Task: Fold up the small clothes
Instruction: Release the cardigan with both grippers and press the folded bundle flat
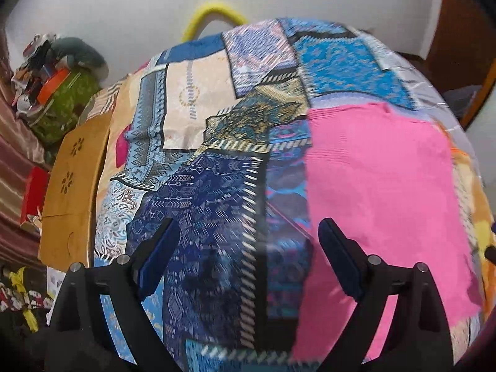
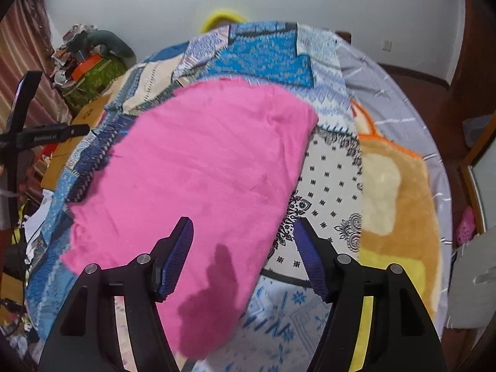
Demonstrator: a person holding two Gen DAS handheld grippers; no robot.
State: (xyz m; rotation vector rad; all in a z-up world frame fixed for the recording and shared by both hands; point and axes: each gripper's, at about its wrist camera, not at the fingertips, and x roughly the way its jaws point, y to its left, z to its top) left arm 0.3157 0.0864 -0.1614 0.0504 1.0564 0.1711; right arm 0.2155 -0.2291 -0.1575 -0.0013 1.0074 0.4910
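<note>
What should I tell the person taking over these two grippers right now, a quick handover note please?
Left gripper: open, holding nothing, above the patterned bedspread.
Right gripper: open, nothing clamped, over the near edge of the pink cloth.
The pink cloth lies spread on the bedspread, apparently folded at least once; neither gripper touches it.
An orange and yellow fluffy item lies to its right, untouched.
Left to do: check whether the pink cloth needs another fold, then move on to the fluffy item if it belongs to the job.
</note>
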